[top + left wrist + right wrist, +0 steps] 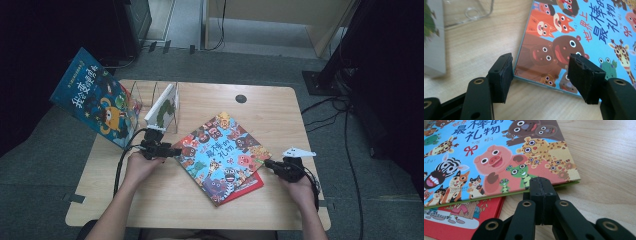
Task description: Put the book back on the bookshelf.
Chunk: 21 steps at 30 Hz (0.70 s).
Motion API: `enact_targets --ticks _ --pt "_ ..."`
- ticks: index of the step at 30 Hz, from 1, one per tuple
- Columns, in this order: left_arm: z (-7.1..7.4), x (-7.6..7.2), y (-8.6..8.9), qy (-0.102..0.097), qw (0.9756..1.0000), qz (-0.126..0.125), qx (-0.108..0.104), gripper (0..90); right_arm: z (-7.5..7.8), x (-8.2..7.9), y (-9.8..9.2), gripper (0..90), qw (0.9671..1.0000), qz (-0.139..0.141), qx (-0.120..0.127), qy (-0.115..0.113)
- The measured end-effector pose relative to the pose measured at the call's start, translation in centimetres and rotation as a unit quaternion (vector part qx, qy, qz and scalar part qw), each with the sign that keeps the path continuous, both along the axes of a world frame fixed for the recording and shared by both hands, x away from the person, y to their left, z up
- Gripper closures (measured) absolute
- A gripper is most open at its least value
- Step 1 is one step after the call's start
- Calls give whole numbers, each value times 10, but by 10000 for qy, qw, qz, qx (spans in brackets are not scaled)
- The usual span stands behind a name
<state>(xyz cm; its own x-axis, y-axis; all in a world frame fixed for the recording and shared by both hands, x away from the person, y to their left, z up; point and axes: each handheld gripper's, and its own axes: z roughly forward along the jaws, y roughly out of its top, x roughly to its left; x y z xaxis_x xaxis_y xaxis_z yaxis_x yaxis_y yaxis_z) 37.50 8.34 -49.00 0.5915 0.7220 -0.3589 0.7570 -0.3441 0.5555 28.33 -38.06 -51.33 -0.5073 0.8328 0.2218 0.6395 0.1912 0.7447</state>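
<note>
Both forearms are bare, with no sleeves showing. The left gripper [167, 150] is black, with blocky foam-like pads [501, 75] on flat link arms pinned by brass-ringed rivets, and a black cable looping back from its body. The right gripper [270, 164] is black likewise, carrying a pale three-cornered plate [299, 152] on top.

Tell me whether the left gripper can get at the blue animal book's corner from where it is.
Probably yes: the left gripper is open, its jaws either side of the blue animal book corner, nothing between.
</note>
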Motion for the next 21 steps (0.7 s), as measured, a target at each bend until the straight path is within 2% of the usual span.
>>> enact_targets --ticks 5,12,18,21 --pt "1 -8 -2 61 10000 -54 -18 376 1 2 -2 900 9998 -138 56 95" --pt "1 -20 -5 164 9998 -99 -51 372 2 6 -4 900 9995 -287 66 79" --pt "1 -24 -5 161 9998 -123 -53 375 2 11 -5 900 9993 -349 115 93" --pt "1 -20 -4 120 9998 -32 -181 375 2 12 -6 900 9990 -406 171 102"
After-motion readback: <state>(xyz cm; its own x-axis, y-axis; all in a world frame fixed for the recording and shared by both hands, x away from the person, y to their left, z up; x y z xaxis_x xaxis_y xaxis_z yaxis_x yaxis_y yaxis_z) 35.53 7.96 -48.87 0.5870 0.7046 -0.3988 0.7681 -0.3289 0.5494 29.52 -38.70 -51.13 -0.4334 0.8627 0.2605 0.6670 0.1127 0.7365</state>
